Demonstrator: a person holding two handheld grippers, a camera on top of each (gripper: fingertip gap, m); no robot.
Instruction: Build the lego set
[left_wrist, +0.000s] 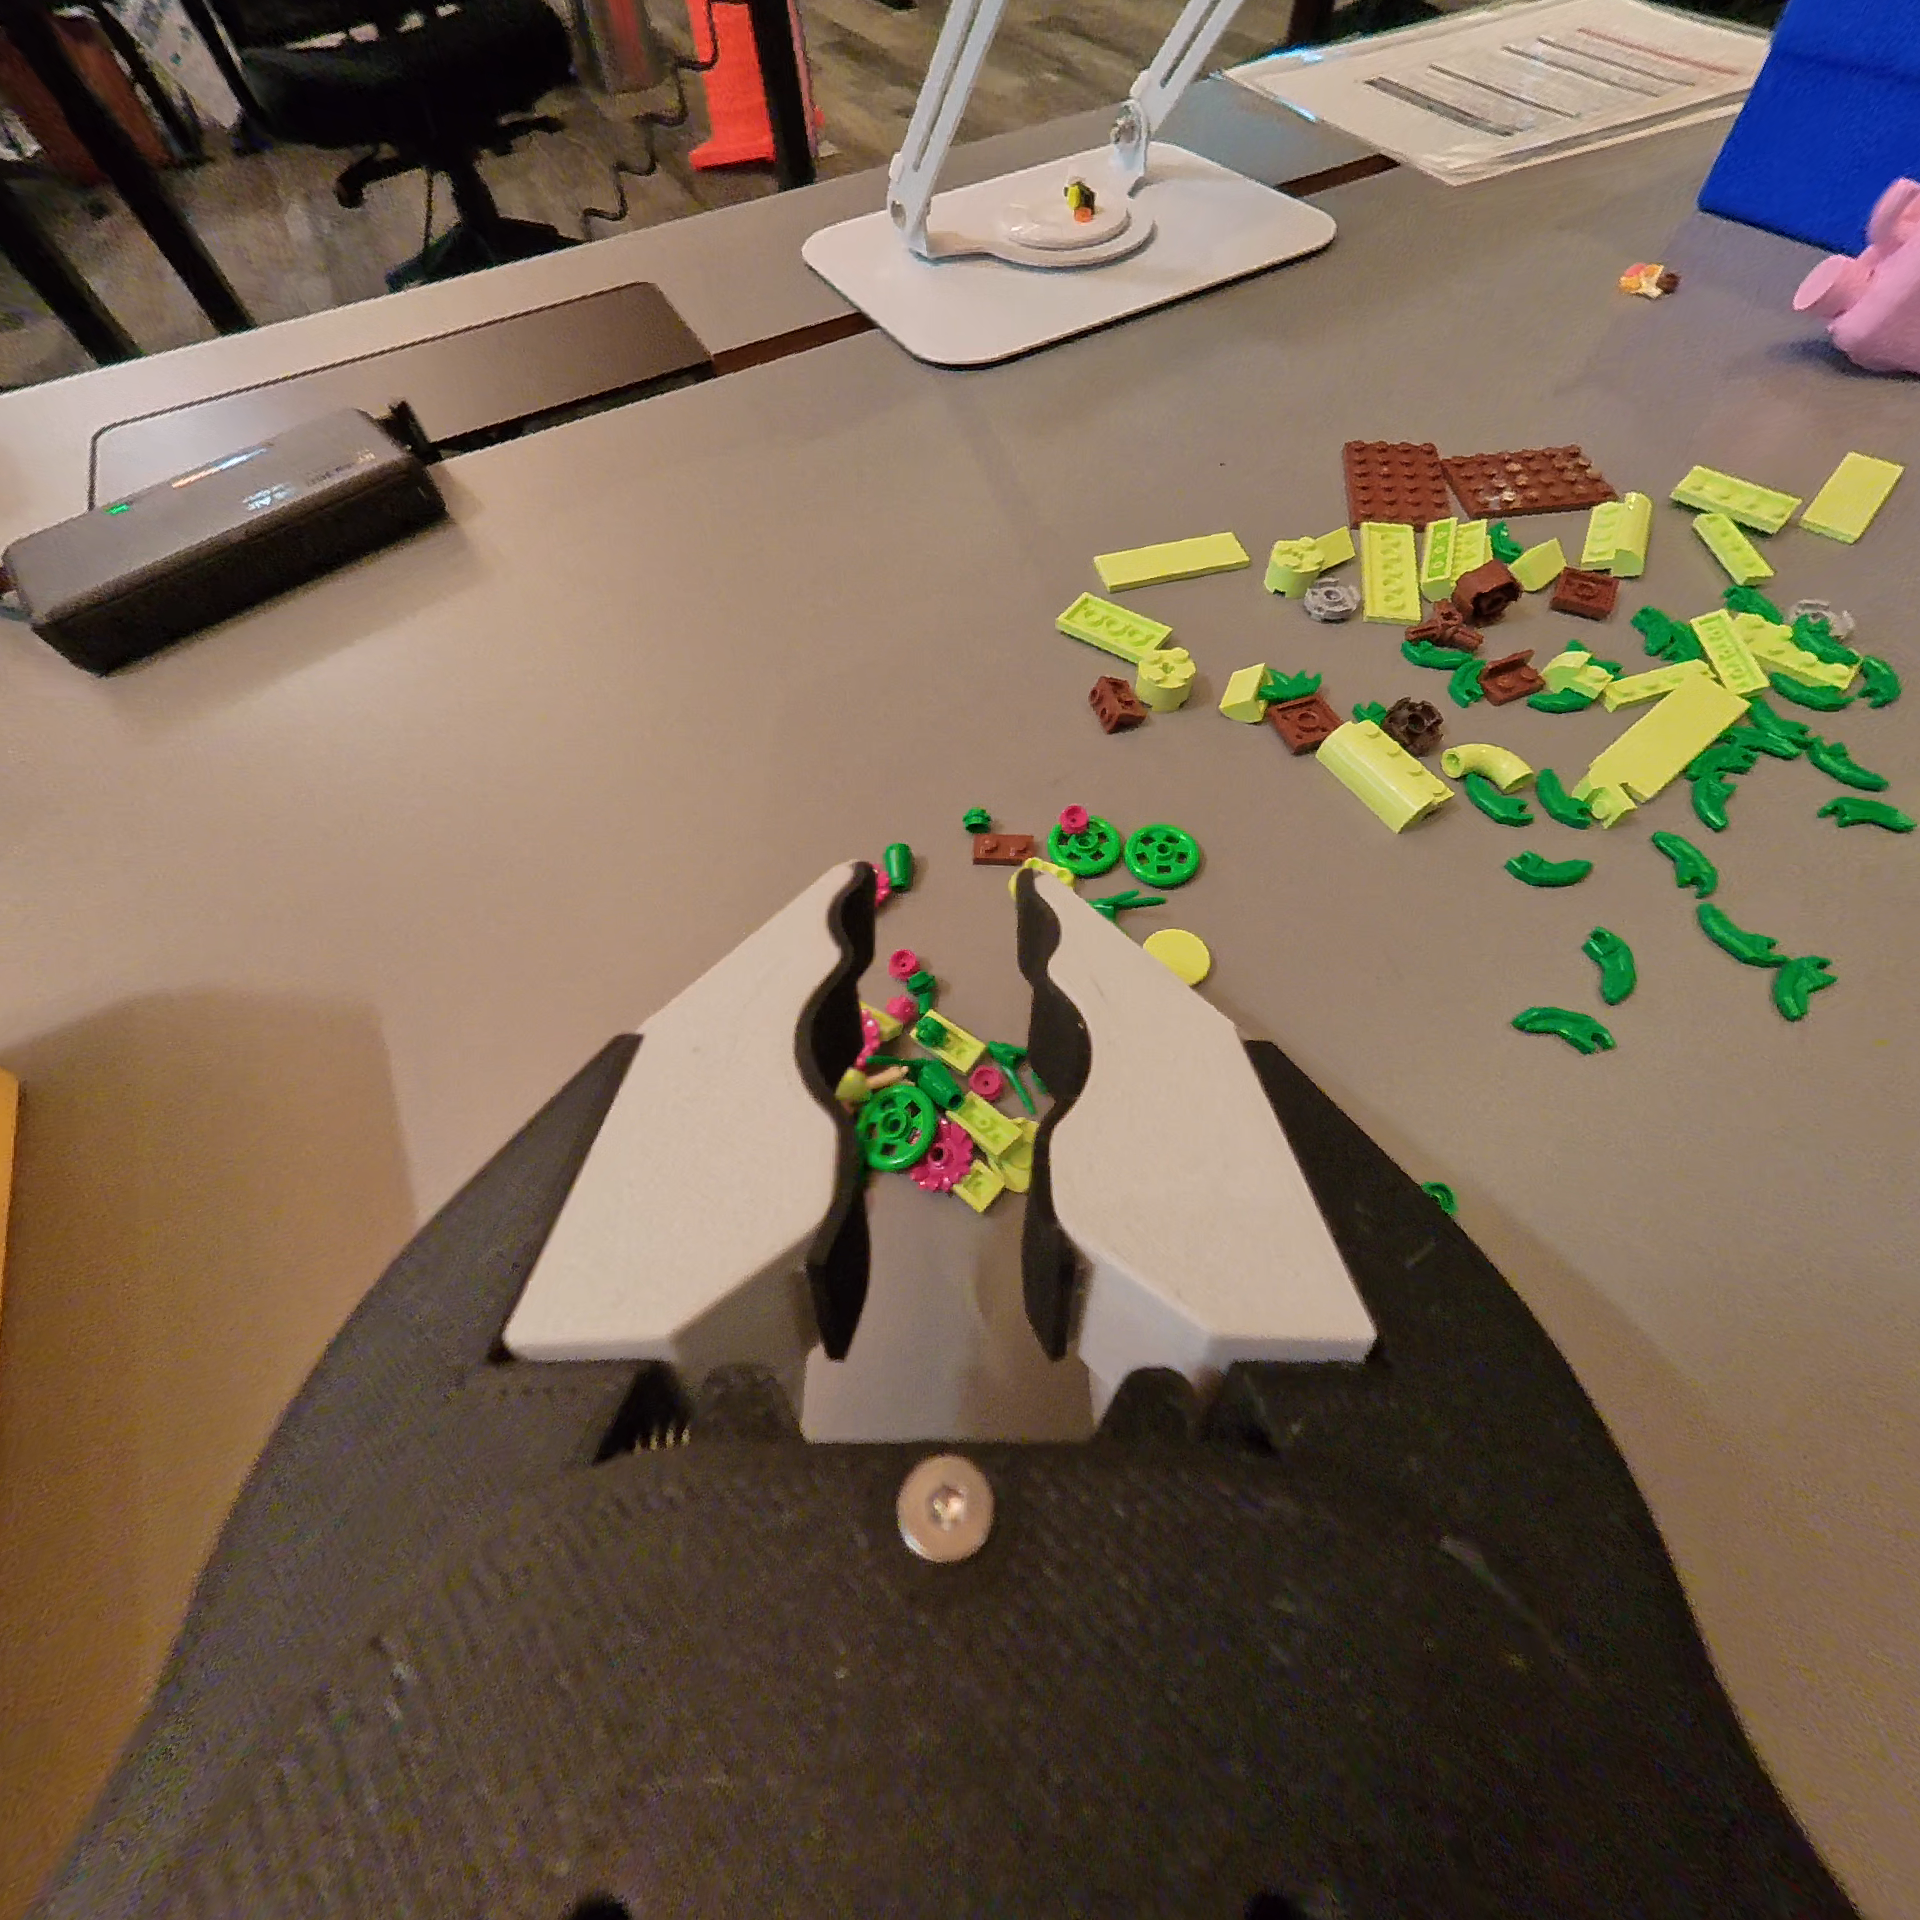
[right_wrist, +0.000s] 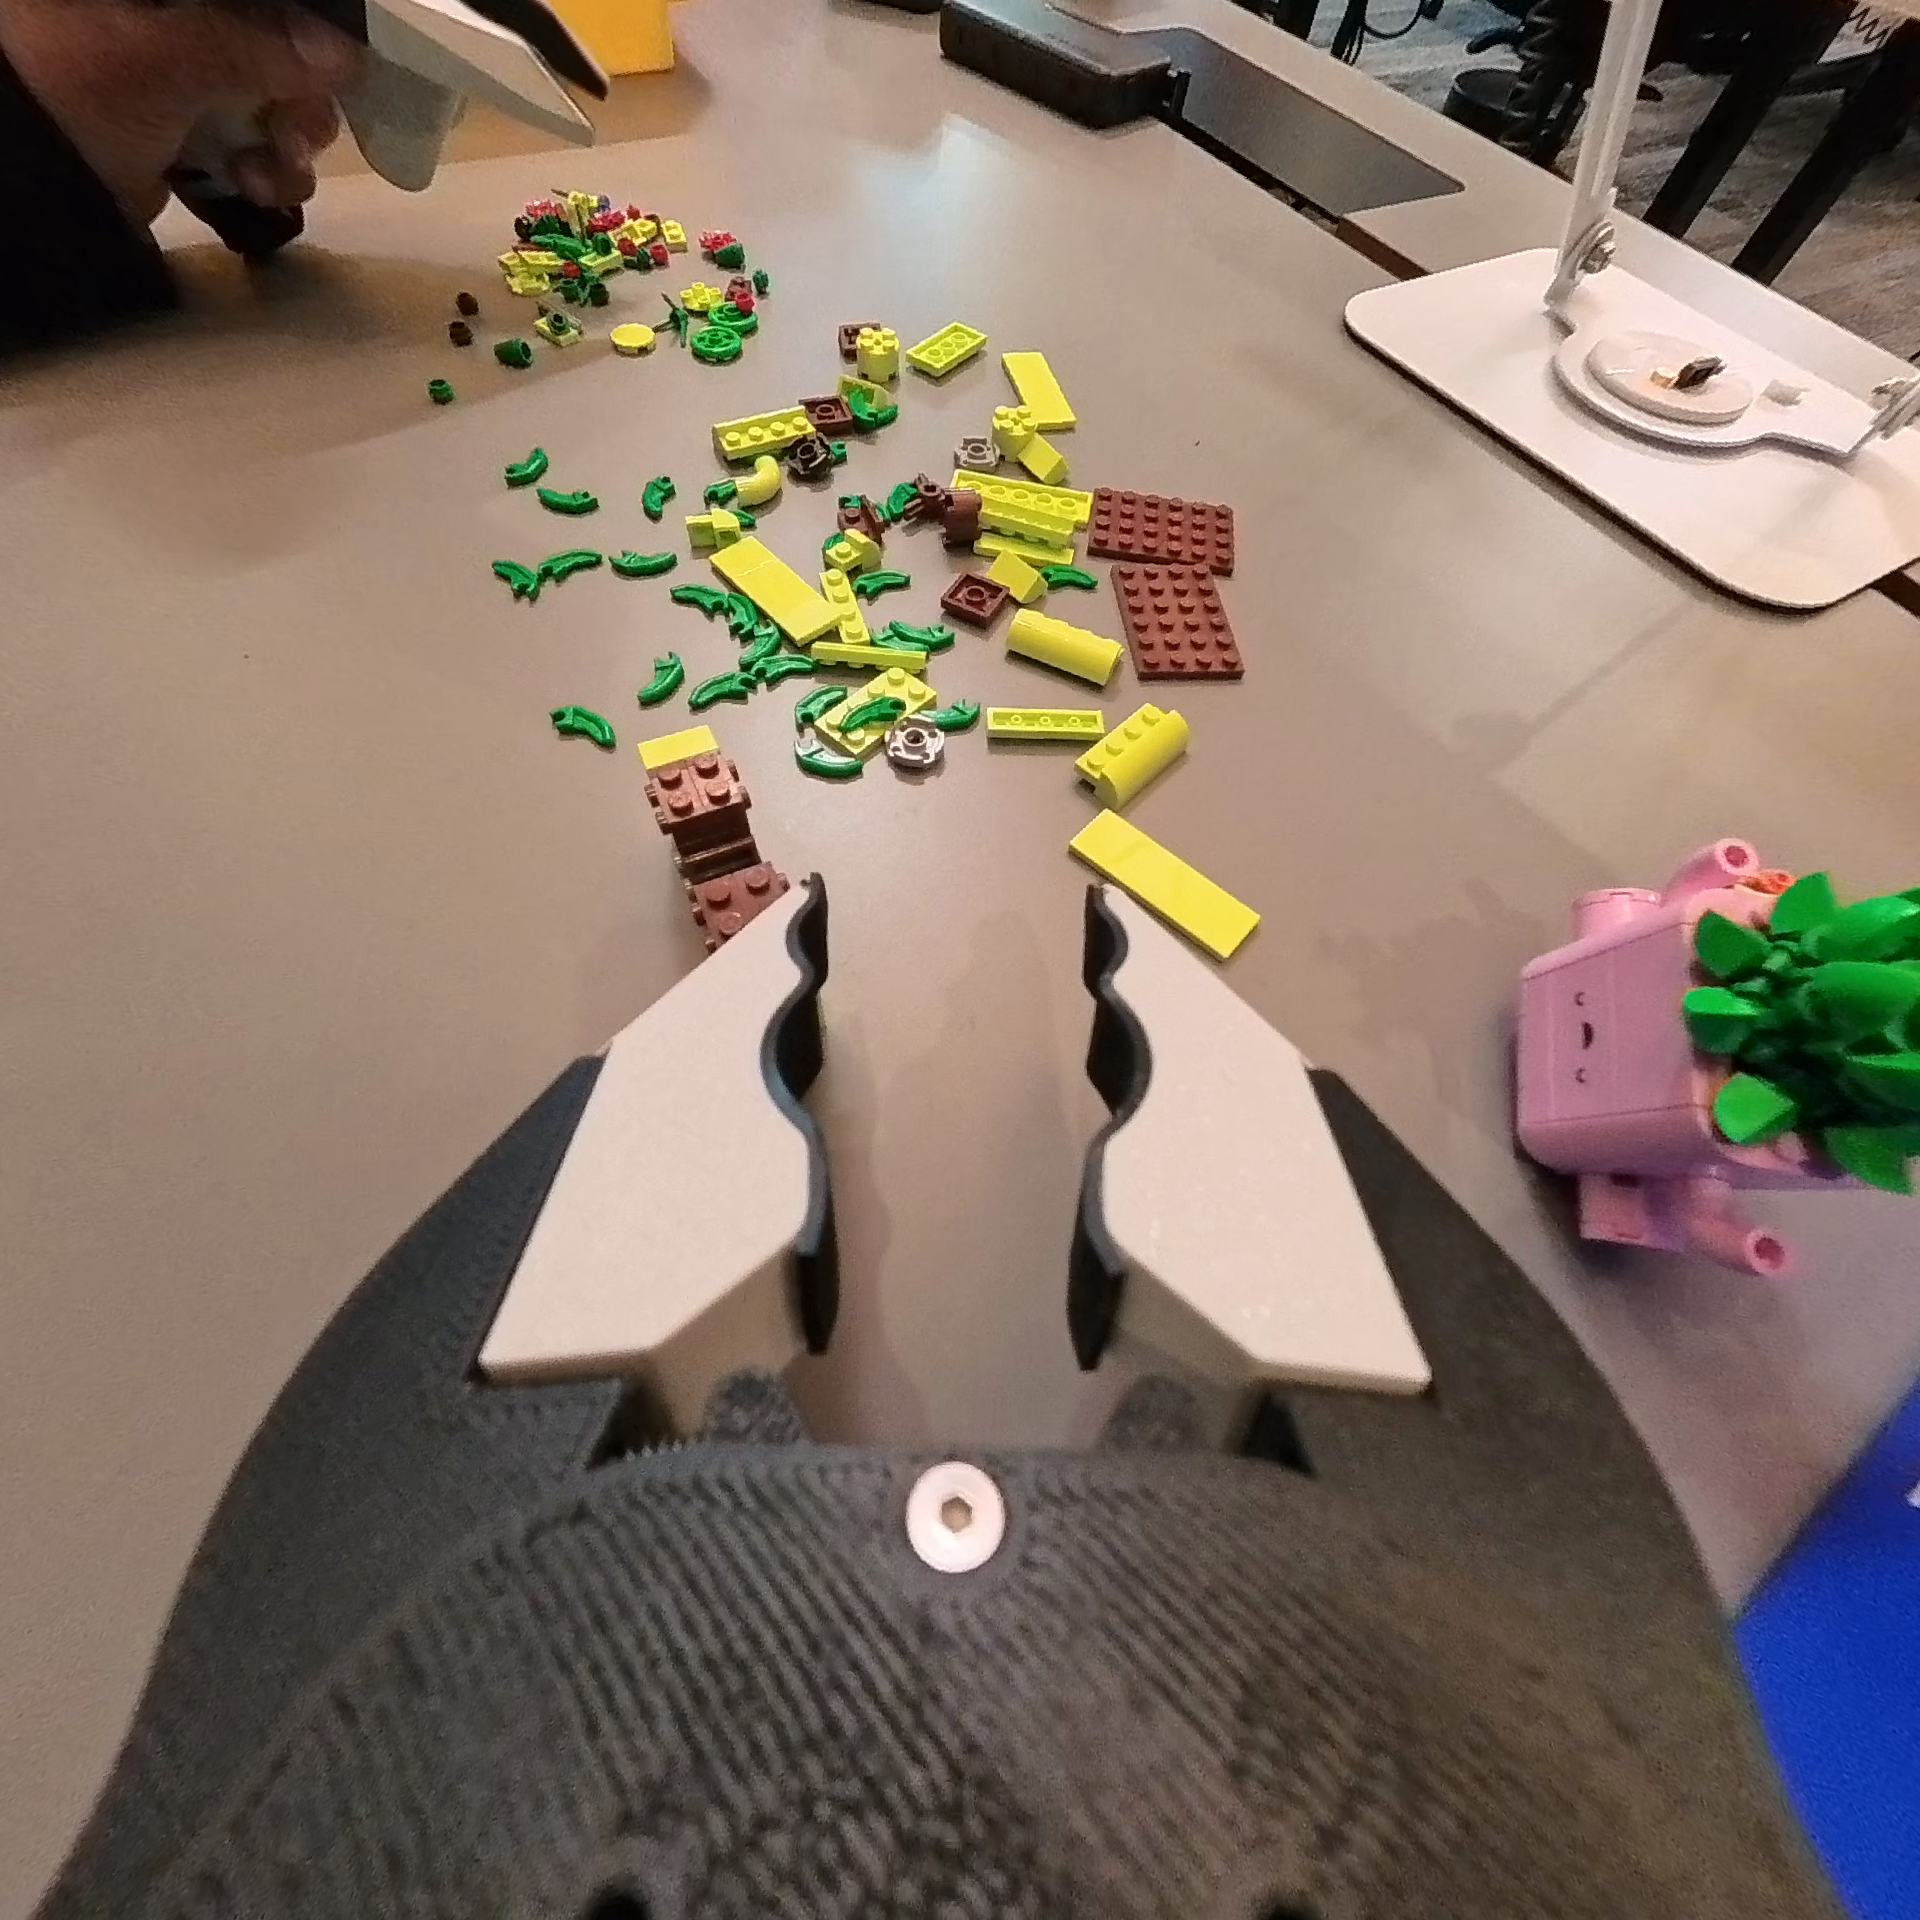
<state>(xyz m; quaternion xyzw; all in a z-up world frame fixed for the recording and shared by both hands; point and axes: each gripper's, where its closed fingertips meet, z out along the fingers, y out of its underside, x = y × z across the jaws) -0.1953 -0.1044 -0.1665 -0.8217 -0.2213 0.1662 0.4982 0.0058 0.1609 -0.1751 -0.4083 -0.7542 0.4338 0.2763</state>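
Observation:
Loose lego pieces lie on the grey table (left_wrist: 623, 727). My left gripper (left_wrist: 945, 881) is open and empty, low over a small pile of green wheels, magenta flowers and lime plates (left_wrist: 935, 1101). A bigger spread of lime, brown and green pieces (left_wrist: 1507, 644) lies to its right, with two brown plates (left_wrist: 1392, 483). My right gripper (right_wrist: 954, 899) is open and empty over bare table. A brown brick stack (right_wrist: 712, 831) with a lime tile on its far end lies beside its left fingertip. A lime flat tile (right_wrist: 1164, 883) lies by its right fingertip. The left gripper (right_wrist: 478, 73) shows at the top left, over the small pile (right_wrist: 582, 249).
A built pink lego pot with green leaves (right_wrist: 1621, 1070) lies on its side at the right. A white lamp base (left_wrist: 1070, 260) (right_wrist: 1621, 436) stands at the back. A black device (left_wrist: 218, 530) sits at the far left. A blue box (right_wrist: 1839, 1662) is at the right edge. The left gripper's tips are roughly 35 cm from the right gripper's. The lime flat tile (right_wrist: 1164, 883) lies some 5 cm from my right tips, 35 cm from my left tips. The left camera catches it too, in the left wrist view (left_wrist: 1849, 495).

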